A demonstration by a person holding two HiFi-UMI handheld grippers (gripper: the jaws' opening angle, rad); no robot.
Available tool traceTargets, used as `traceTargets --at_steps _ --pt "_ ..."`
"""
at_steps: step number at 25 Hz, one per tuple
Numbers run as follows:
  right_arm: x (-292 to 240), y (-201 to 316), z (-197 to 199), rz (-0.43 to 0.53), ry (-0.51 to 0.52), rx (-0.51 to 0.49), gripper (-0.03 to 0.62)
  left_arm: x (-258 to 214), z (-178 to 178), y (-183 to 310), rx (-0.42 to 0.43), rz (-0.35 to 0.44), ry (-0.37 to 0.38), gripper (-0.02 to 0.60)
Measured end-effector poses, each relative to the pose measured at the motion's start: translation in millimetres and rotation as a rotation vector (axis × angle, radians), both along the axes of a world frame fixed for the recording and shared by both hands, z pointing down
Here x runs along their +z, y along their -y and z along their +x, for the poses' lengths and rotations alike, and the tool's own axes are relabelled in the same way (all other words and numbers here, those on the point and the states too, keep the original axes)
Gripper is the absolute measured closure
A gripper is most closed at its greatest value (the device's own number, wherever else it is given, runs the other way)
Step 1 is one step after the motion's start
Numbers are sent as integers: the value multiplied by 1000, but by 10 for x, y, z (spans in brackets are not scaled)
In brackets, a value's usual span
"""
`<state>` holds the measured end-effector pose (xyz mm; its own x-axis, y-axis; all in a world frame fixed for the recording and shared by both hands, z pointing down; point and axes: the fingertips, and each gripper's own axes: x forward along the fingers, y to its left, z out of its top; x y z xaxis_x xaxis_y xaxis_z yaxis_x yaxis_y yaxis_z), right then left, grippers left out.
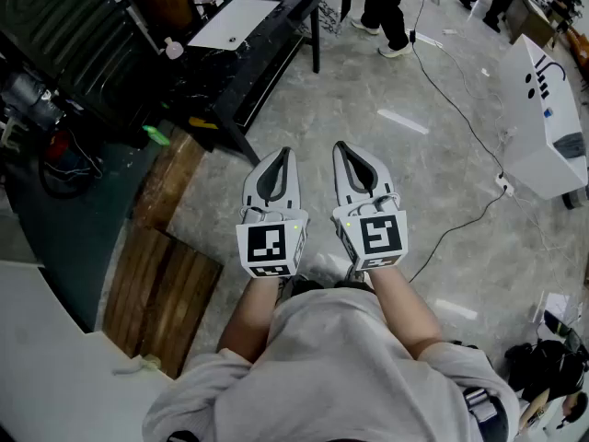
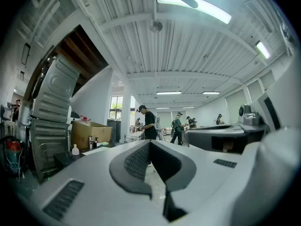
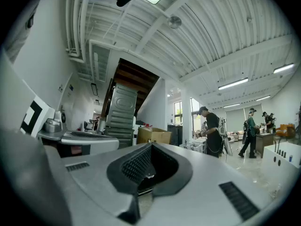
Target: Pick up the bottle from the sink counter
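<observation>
We see the left gripper [image 1: 282, 155] with its grey jaws brought together at the tips, nothing between them; its own view [image 2: 150, 143] shows only the oval gap behind the touching tips. The right gripper [image 1: 340, 146] is the same: jaws closed tip to tip and empty [image 3: 150, 145]. Both are side by side, near each other, level over the grey marbled floor [image 1: 442, 182] and pointing away from the person's grey shirt [image 1: 322, 366]. Each carries its cube with square markers.

The small pale bottle with a pink cap [image 1: 174, 50] stands upright on the black counter [image 1: 267, 40], well apart from both grippers, up and left of them. In the left gripper view we see the bottle [image 2: 75, 149] at the left, in front of a brown cardboard box [image 2: 91, 133]. A white rectangular panel [image 1: 235, 21] lies on the counter right of the bottle.

Brown wooden pallets [image 1: 161, 284] lie on the floor left of the grippers. A white boxy machine [image 1: 548, 118] sits at the far right, with a thin cable [image 1: 460, 109] running across the floor toward it. A person in dark clothes [image 1: 386, 12] stands at the top edge. A person in black with a cap [image 3: 211, 131] shows ahead in both gripper views.
</observation>
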<state>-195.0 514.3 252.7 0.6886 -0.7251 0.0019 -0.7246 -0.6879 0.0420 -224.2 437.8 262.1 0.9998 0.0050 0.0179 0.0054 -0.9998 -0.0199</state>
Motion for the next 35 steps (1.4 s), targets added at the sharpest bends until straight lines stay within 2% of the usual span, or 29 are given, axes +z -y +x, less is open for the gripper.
traceTargets --at_steps 8,11,15,25,30,35 --pt "90 197 -78 -13 10 -27 585 111 -56 223 18 -6 24 569" --pt "134 321 -125 -24 18 -27 585 185 -166 527 -28 11 42 569" --pt "188 517 -181 -29 18 -29 585 207 -315 926 -88 -2 36 569" --pt "316 967 -235 -49 43 -93 585 341 -533 1418 -150 -31 59 569" --pt "370 1139 -20 -41 45 -113 585 452 -427 1575 -175 -31 82 569" --pt "431 1337 448 -19 43 -112 585 558 -150 1915 -223 -9 98 569"
